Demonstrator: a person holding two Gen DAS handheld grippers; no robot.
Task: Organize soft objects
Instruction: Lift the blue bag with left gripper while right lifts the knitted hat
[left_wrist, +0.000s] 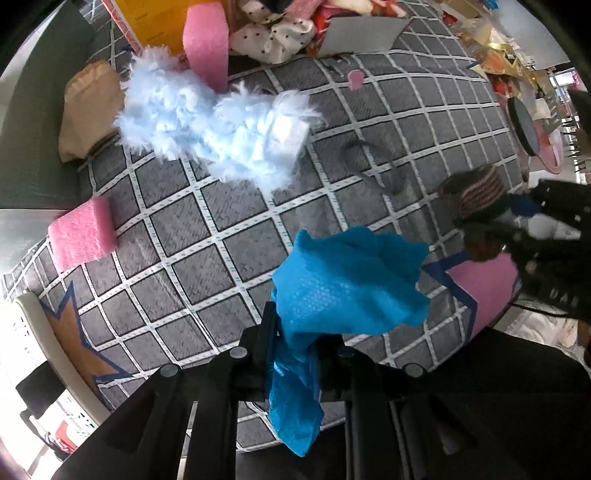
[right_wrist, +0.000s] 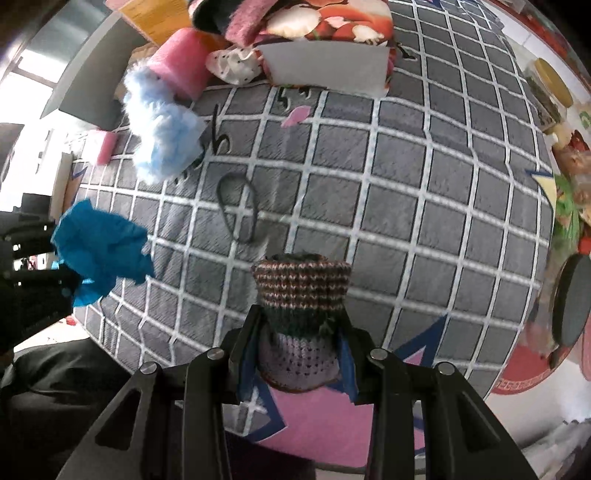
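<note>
My left gripper (left_wrist: 293, 347) is shut on a crumpled blue cloth (left_wrist: 351, 280) and holds it above the grey checked mat (left_wrist: 207, 229). The cloth also shows at the left of the right wrist view (right_wrist: 99, 243). My right gripper (right_wrist: 301, 332) is shut on a striped knitted piece (right_wrist: 301, 288), brown, green and lilac, held above the mat (right_wrist: 406, 192). That gripper and the knitted piece (left_wrist: 476, 188) show at the right of the left wrist view. A fluffy light-blue item (left_wrist: 214, 125) lies on the mat at the back left, and shows in the right wrist view (right_wrist: 162, 140).
Pink foam blocks (left_wrist: 207, 40) (left_wrist: 83, 232) lie at the back and left of the mat. A beige cushion (left_wrist: 88, 110) is far left. A black loop band (right_wrist: 238, 208) lies mid-mat. A pile of fabrics and a grey card (right_wrist: 325, 66) sits at the back. A black round disc (right_wrist: 570, 299) stands right.
</note>
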